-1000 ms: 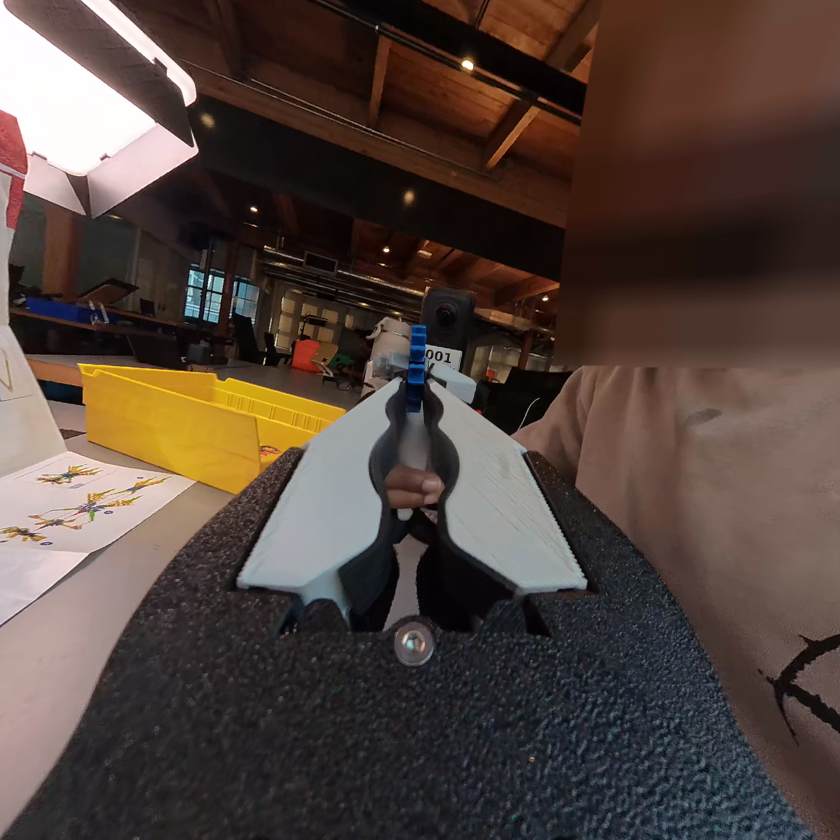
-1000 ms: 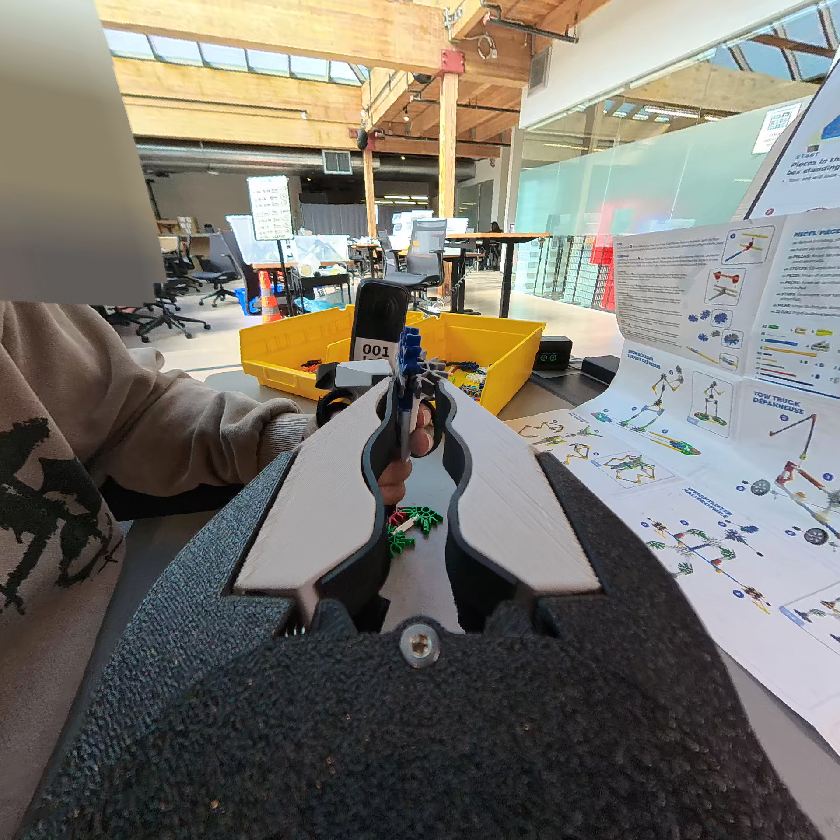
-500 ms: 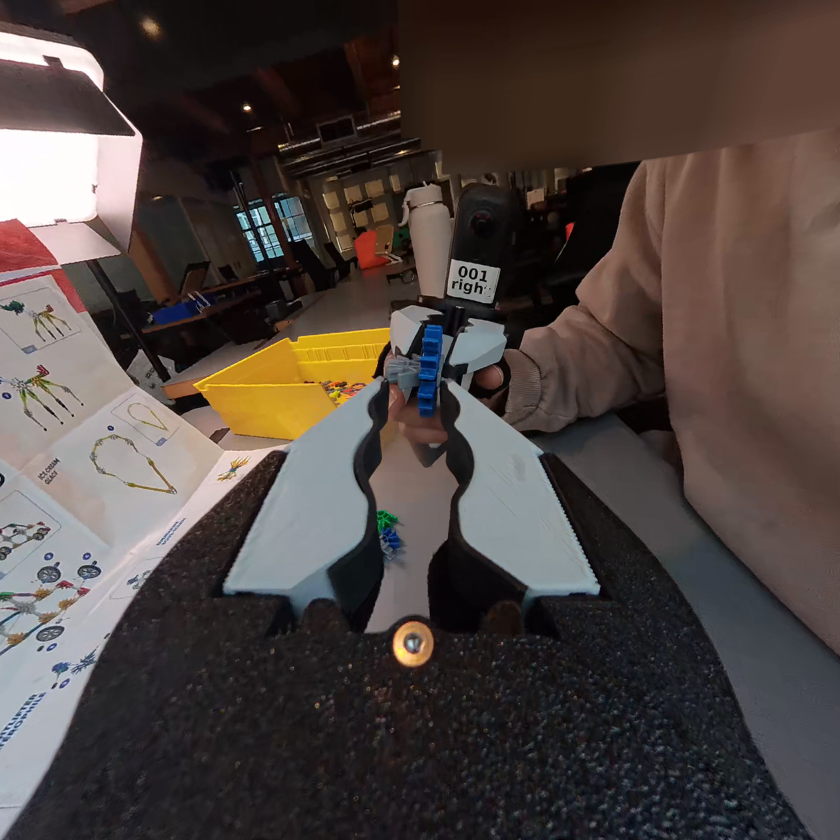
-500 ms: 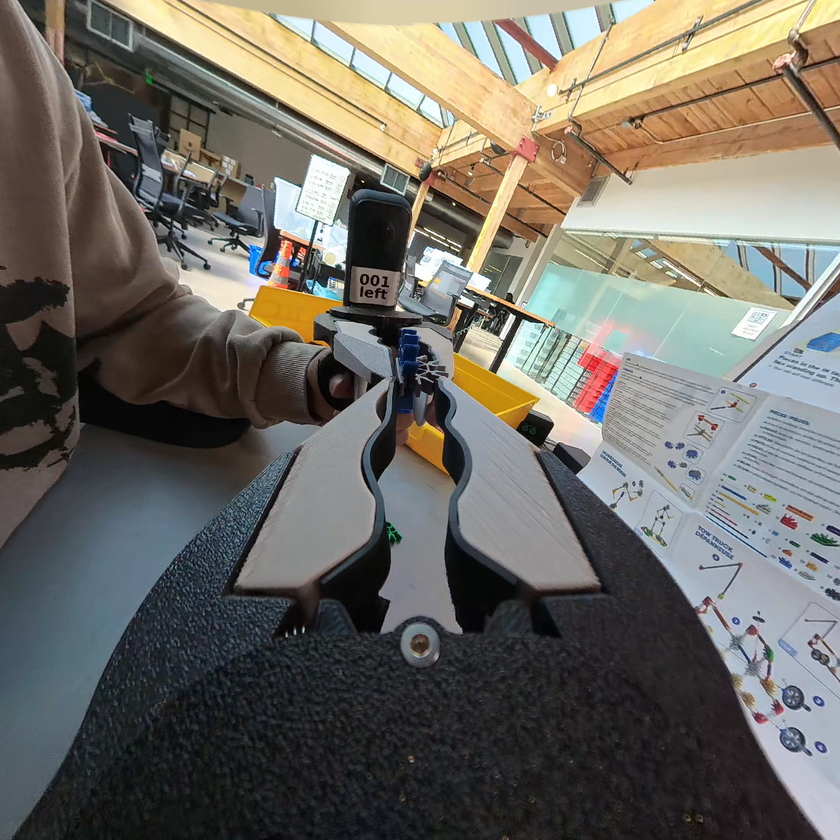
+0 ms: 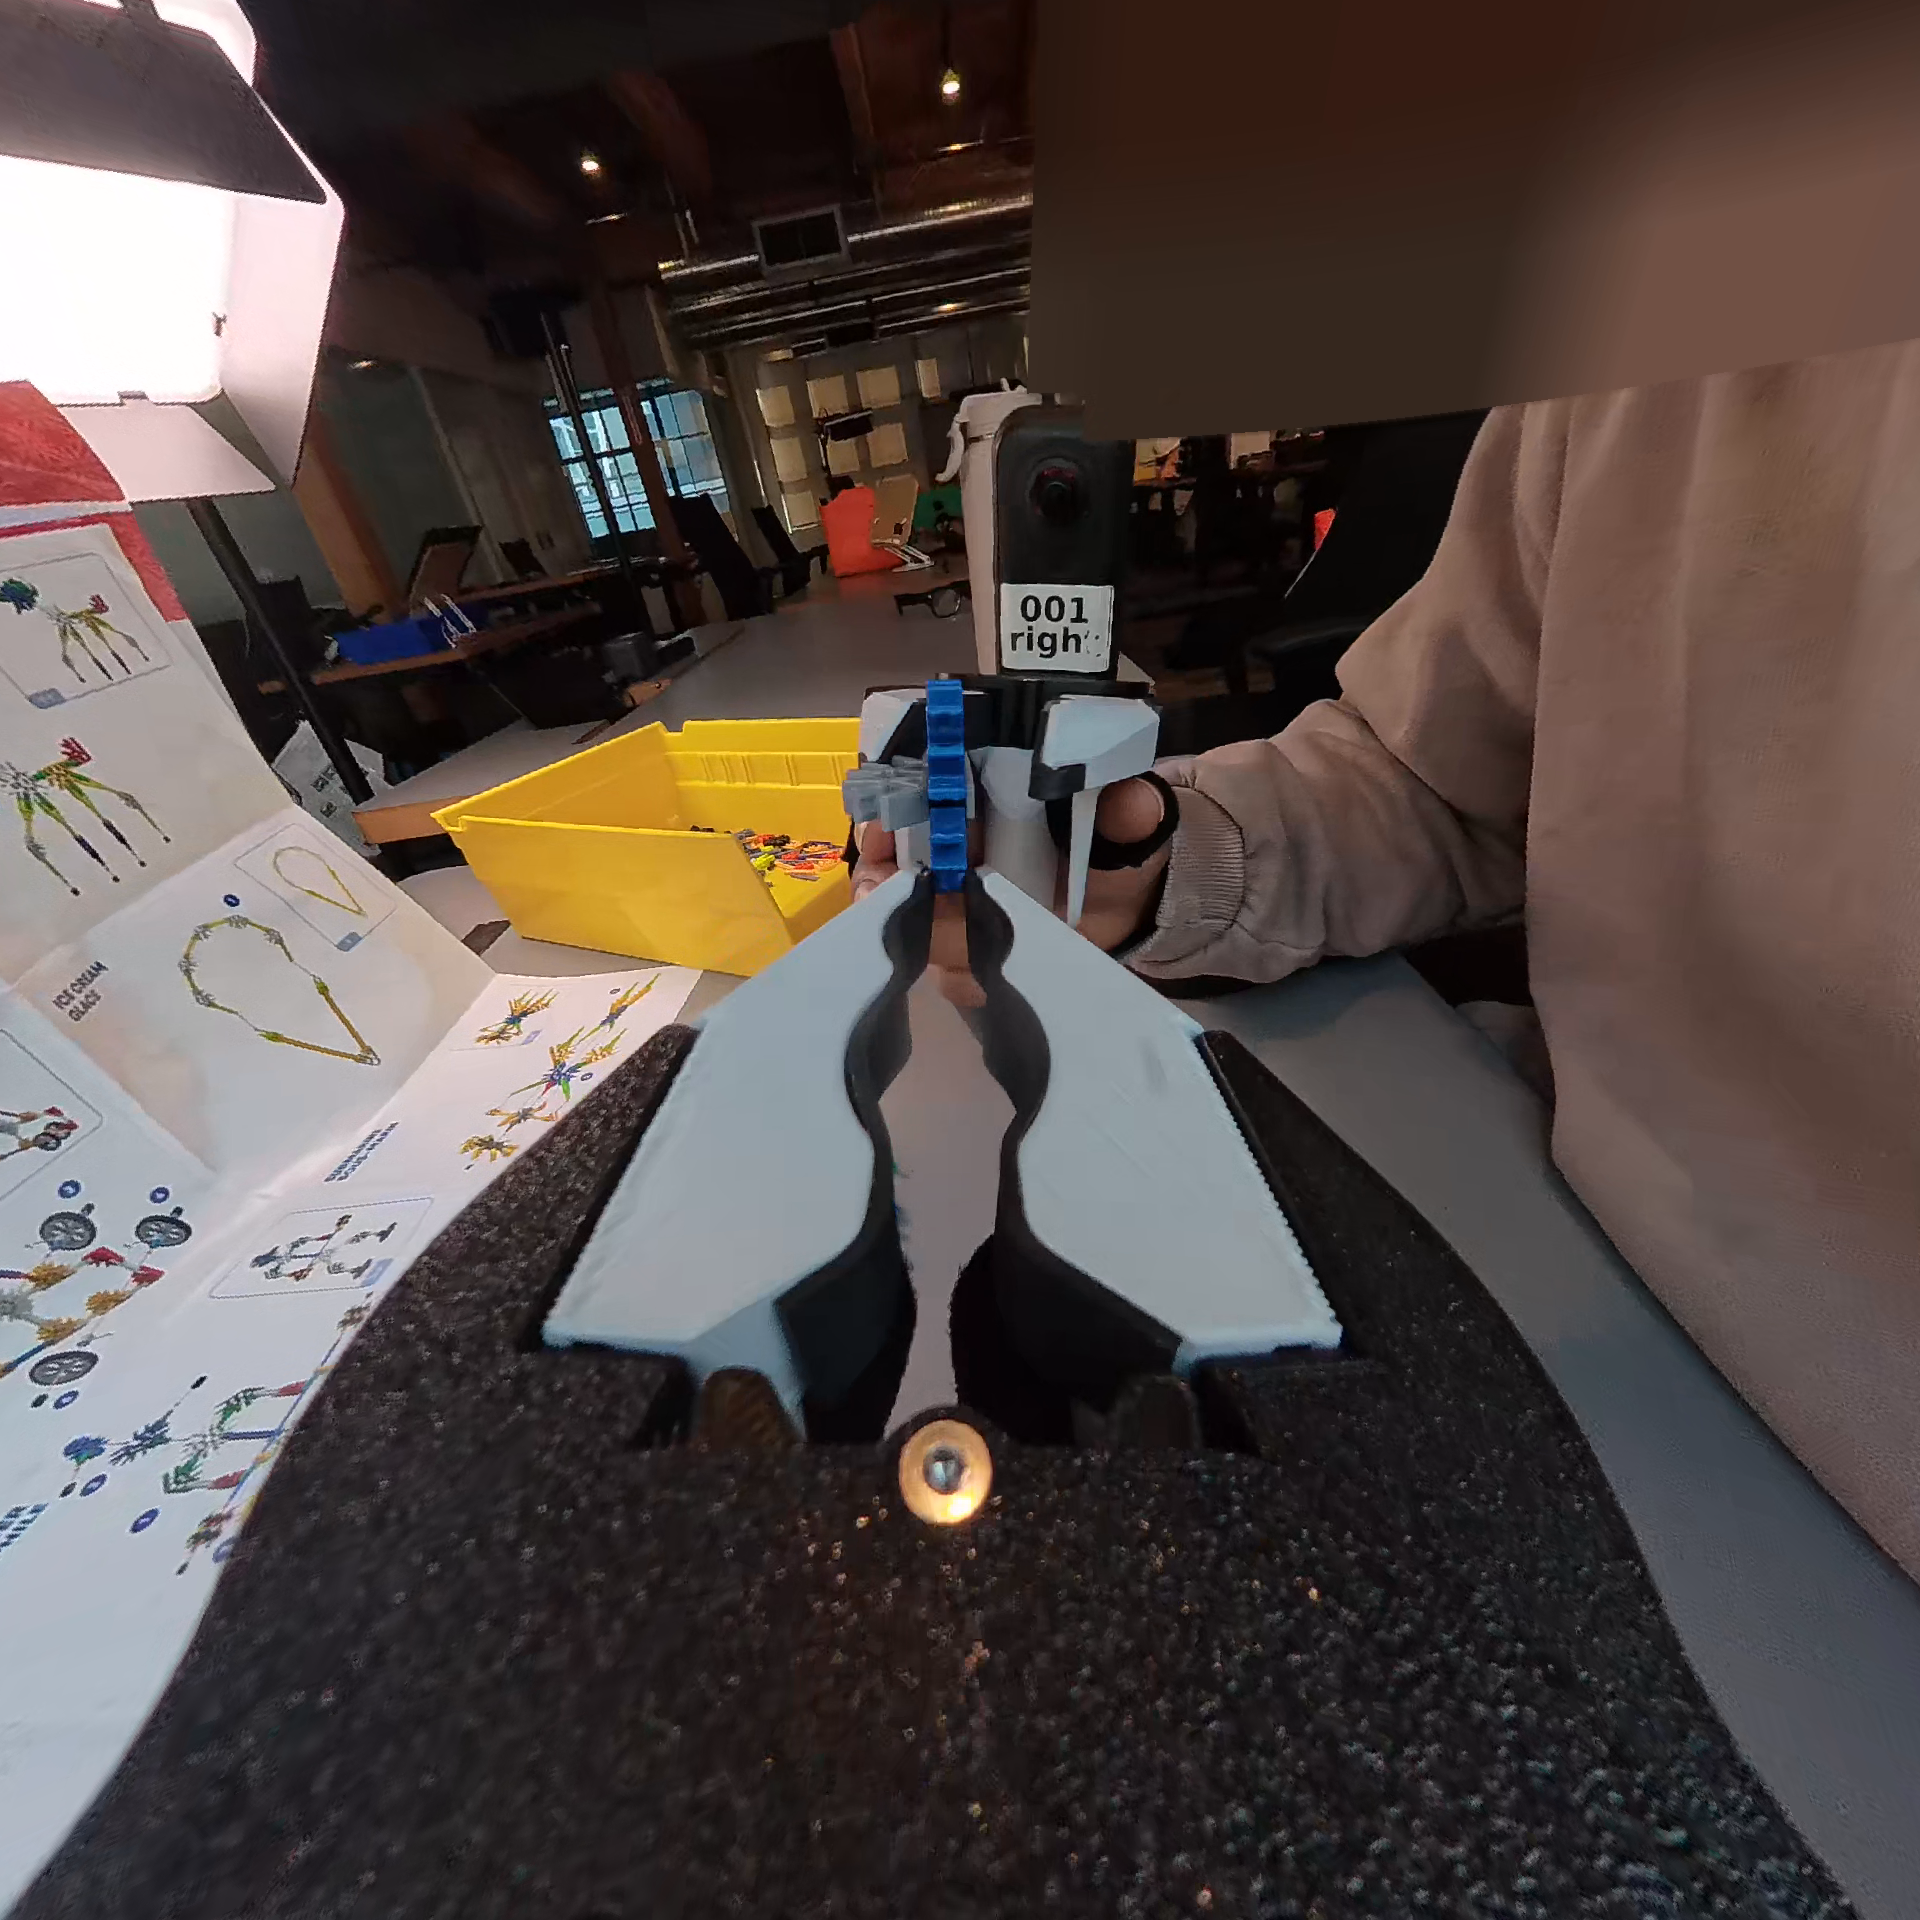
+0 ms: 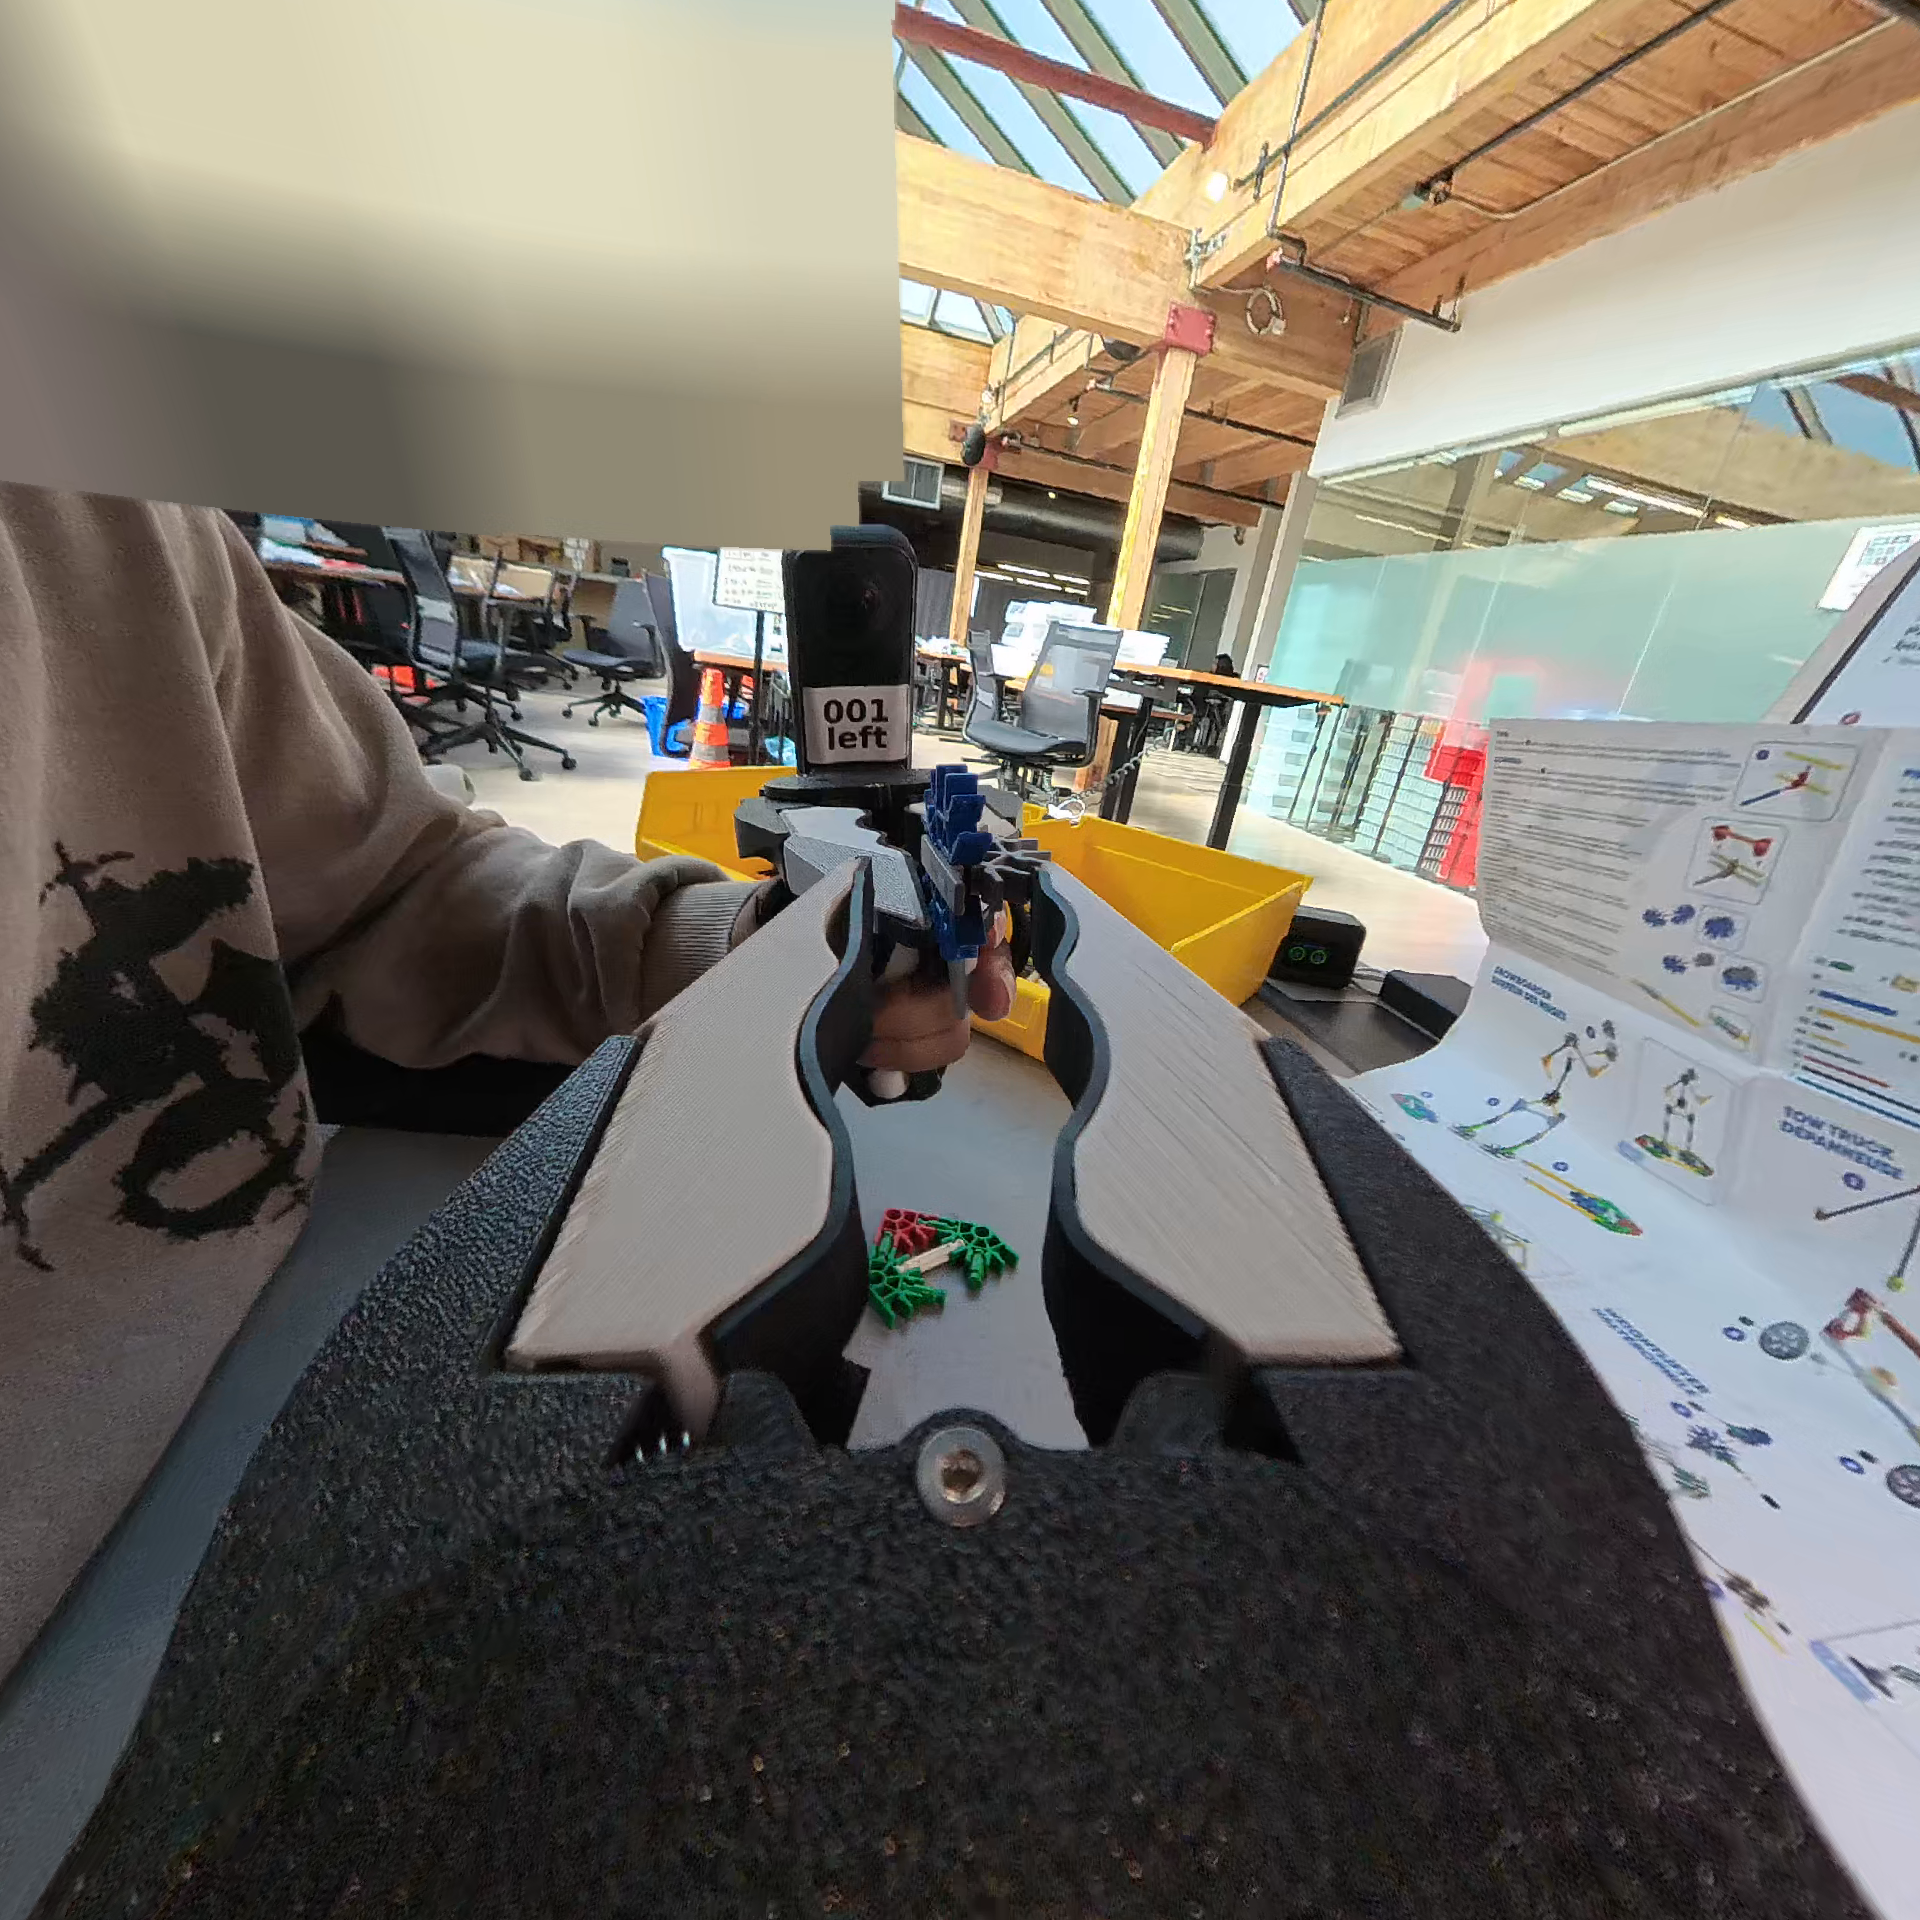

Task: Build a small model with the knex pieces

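A: Connectors first: where are they, and what grips them?

B: In the left wrist view, the left gripper (image 5: 943,883) is pinched on the lower edge of a blue toothed connector (image 5: 943,774), centre frame, slightly above the middle. A grey snowflake-shaped connector (image 5: 881,792) is attached to its left side. The right gripper (image 5: 1003,790) sits directly behind them, near or touching.

A: State of the right tongs?

B: In the right wrist view, the right gripper (image 6: 951,883) is spread, with 1 tip on each side of the blue and grey pair. No clamping contact is visible.

A: Handling properties?

B: Judged from appearance: light, rigid moulded plastic, thin, with smooth faces. Expect slip or rotation under a weak pinch. The teeth and slots are the likely fragile points, and the joint between the 2 parts may separate under side load.

A: Recommended hold?

B: Grip across the flat faces, close to the hub, not on the tooth tips.

A: Surroundings?

B: A green and red piece cluster (image 6: 930,1259) lies on the table, lower centre. A yellow bin (image 5: 644,842) stands centre left, an instruction sheet (image 5: 208,1039) at left.
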Tool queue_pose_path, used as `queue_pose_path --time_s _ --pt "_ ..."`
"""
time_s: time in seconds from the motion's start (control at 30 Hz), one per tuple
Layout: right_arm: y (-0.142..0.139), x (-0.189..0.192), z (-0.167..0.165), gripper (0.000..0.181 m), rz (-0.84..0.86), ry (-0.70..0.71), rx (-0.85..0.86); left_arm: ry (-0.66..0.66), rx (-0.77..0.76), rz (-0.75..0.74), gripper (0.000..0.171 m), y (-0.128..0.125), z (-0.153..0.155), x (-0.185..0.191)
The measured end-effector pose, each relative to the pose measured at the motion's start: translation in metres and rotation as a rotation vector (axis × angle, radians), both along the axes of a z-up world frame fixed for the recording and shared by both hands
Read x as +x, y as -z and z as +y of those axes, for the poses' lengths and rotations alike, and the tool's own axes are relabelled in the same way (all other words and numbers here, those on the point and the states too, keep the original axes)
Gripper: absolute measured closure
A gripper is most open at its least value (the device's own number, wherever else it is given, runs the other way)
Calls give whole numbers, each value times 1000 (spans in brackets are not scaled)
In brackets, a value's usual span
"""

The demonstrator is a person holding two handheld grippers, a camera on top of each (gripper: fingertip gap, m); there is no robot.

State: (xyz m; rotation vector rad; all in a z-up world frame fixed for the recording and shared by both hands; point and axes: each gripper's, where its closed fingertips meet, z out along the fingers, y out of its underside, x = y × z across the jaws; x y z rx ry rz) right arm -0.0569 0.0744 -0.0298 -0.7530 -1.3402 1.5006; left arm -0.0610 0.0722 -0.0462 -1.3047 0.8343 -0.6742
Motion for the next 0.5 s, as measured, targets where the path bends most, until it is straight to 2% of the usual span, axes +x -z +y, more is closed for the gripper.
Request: queue_pose_path --time_s 0.2,0.23,0.3,0.33,0.4,0.5 --pt "0 -1 0 151 -26 -29 -53 60 -63 -56 168 2 -1 1" --pt "1 -3 1 142 -36 -24 -58 80 -74 -62 168 2 -3 2" --pt "4 -5 -2 136 -65 -33 -50 106 -74 -62 168 4 -5 7" --pt "5 -6 -4 137 -69 -40 -50 119 -75 -71 168 5 -6 10" --pt "4 -6 -9 158 -66 -42 -34 151 -90 -104 168 6 -7 15" --pt "4 -11 -6 159 -106 24 -22 194 -126 -208 168 6 -6 12"
